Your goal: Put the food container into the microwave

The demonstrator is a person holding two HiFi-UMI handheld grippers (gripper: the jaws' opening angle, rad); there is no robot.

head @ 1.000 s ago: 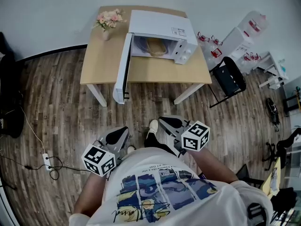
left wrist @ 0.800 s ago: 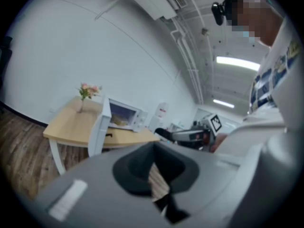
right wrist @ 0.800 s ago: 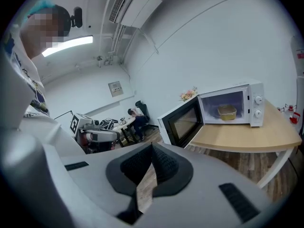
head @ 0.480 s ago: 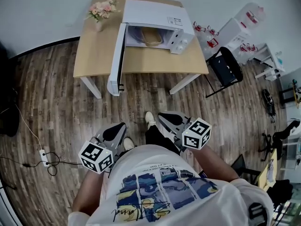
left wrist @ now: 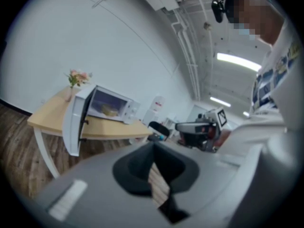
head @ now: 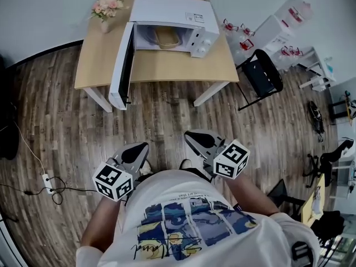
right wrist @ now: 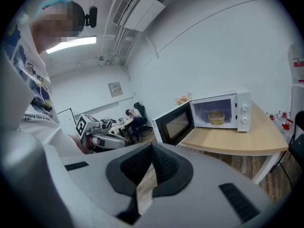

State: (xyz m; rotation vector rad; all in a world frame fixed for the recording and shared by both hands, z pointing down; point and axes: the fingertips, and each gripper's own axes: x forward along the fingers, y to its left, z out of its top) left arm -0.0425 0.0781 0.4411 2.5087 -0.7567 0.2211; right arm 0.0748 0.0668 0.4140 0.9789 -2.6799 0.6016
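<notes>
We note the container (head: 163, 36) inside the microwave (head: 169, 13) on the table (head: 94, 63); door (head: 121, 65) open. Left tool (head: 135, 152) and right tool (head: 198, 139) closed, empty.

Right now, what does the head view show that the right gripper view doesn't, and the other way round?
Only the head view shows the power strip and its cable on the floor. Only the right gripper view shows the ceiling light and the air conditioner overhead. Both show the microwave with its door open, the food container inside it, the flowers, the table and the left gripper.
</notes>
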